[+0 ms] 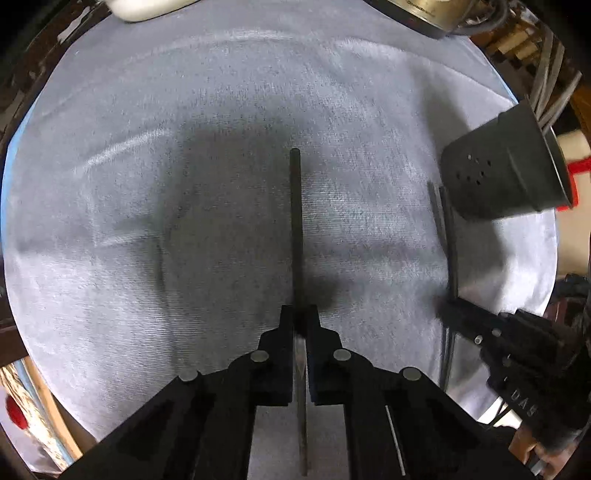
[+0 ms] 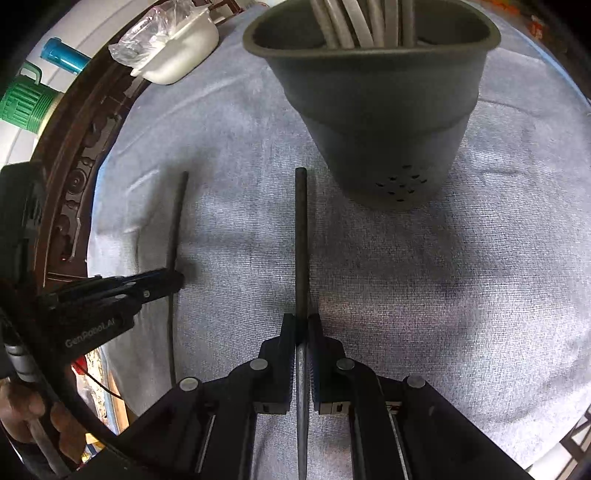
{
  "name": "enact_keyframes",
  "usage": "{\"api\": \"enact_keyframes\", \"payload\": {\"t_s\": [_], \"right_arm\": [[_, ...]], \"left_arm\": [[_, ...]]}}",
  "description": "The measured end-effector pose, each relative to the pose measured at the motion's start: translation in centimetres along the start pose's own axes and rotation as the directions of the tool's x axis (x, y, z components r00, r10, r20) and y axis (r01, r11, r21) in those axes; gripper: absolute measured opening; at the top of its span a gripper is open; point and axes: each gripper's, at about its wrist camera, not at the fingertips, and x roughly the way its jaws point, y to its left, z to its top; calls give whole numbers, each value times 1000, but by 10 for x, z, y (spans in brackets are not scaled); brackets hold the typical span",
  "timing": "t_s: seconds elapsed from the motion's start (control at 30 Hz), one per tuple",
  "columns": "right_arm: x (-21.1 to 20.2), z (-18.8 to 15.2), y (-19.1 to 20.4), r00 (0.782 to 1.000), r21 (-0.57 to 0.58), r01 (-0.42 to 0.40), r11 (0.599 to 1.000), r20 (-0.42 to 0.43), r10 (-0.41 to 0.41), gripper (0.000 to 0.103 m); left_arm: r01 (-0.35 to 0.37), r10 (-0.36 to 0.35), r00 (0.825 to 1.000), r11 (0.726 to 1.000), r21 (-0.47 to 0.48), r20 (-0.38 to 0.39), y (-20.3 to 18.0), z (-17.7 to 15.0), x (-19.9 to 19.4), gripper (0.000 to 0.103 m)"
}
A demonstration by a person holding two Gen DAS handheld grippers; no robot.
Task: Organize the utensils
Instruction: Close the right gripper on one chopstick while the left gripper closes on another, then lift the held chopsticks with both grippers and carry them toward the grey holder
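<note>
My left gripper [image 1: 299,314] is shut on a thin dark utensil [image 1: 295,221] whose handle points forward above the grey cloth. My right gripper [image 2: 302,320] is shut on a second dark utensil [image 2: 301,236], its handle pointing toward the dark utensil holder [image 2: 373,122]. The holder stands upright on the cloth and has several grey utensils [image 2: 354,22] in it. In the left wrist view the holder [image 1: 506,170] is at the right, with the right gripper [image 1: 448,308] and its utensil [image 1: 451,240] below it. In the right wrist view the left gripper [image 2: 179,278] holds its utensil [image 2: 176,229] at the left.
A grey cloth [image 2: 443,295] covers the round table. A white container with clear plastic [image 2: 173,55] sits at the cloth's far left edge. A dark carved wooden rim [image 2: 74,184] runs along the left. A metal appliance [image 1: 417,14] stands at the far edge.
</note>
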Motion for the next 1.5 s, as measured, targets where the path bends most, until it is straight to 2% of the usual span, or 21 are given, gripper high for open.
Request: {"api": "enact_keyframes", "payload": {"t_s": [0.2, 0.3, 0.53, 0.67, 0.77, 0.87, 0.97, 1.07, 1.13, 1.17, 1.2, 1.23, 1.27, 1.3, 1.37, 1.4, 1.43, 1.5], "right_arm": [[4, 10, 8, 998, -21, 37, 999, -59, -38, 10], [8, 16, 16, 992, -30, 69, 997, -102, -71, 10], [24, 38, 35, 957, -68, 159, 985, -235, -171, 10], [31, 42, 51, 937, -125, 220, 967, -248, -245, 9], [30, 39, 54, 947, -125, 223, 967, -209, -245, 7], [11, 23, 47, 975, -83, 174, 981, -128, -184, 7], [-19, 6, 45, 993, -63, 117, 991, -8, -118, 7], [-50, -9, 44, 990, -42, 60, 997, 134, -53, 7], [-71, -21, 39, 967, -19, 50, 999, 250, -44, 7], [-78, -27, 36, 958, -15, 33, 999, 286, -27, 7], [-90, -34, 29, 938, 10, 34, 999, 344, -35, 7], [-100, -42, 25, 910, 38, 45, 998, 411, -57, 7], [-107, -46, 21, 883, 51, 39, 998, 466, -58, 7], [-115, -52, 16, 848, 71, 30, 997, 526, -63, 7], [-121, -61, 10, 782, 117, 50, 992, 613, -112, 7], [-124, -65, 7, 757, 125, 49, 991, 643, -118, 7], [-126, -70, 4, 720, 152, 65, 986, 677, -152, 7], [-126, -73, -1, 669, 170, 73, 983, 723, -175, 7]], "left_arm": [[-29, 34, 997, 997, 76, -64, 15, -13, -1, 6], [-24, 34, 994, 995, 98, -102, 14, -6, 1, 7], [-17, 40, 986, 990, 140, -161, 9, 11, 6, 8], [16, 8, 987, 989, 149, -159, 13, 17, 8, 6], [55, -41, 990, 993, 105, -132, 34, 11, 6, 6], [116, -110, 990, 991, 64, -83, 53, -3, -6, 6], [151, -152, 988, 988, 35, 23, 70, -13, -31, 6], [186, -183, 971, 983, -3, 154, 86, -25, -60, 6], [193, -179, 949, 981, -30, 260, 95, -34, -77, 6], [198, -175, 930, 979, -40, 323, 98, -39, -86, 6], [202, -167, 907, 978, -51, 386, 100, -44, -95, 6], [199, -156, 890, 978, -60, 428, 99, -44, -103, 6], [194, -139, 865, 979, -67, 482, 101, -50, -108, 6], [189, -125, 846, 979, -71, 519, 102, -52, -111, 6], [169, -80, 795, 981, -92, 601, 101, -62, -113, 6], [166, -70, 777, 982, -96, 626, 97, -63, -112, 6], [152, -48, 757, 983, -104, 652, 95, -66, -113, 6], [118, -2, 710, 986, -117, 704, 90, -71, -110, 6]]}}
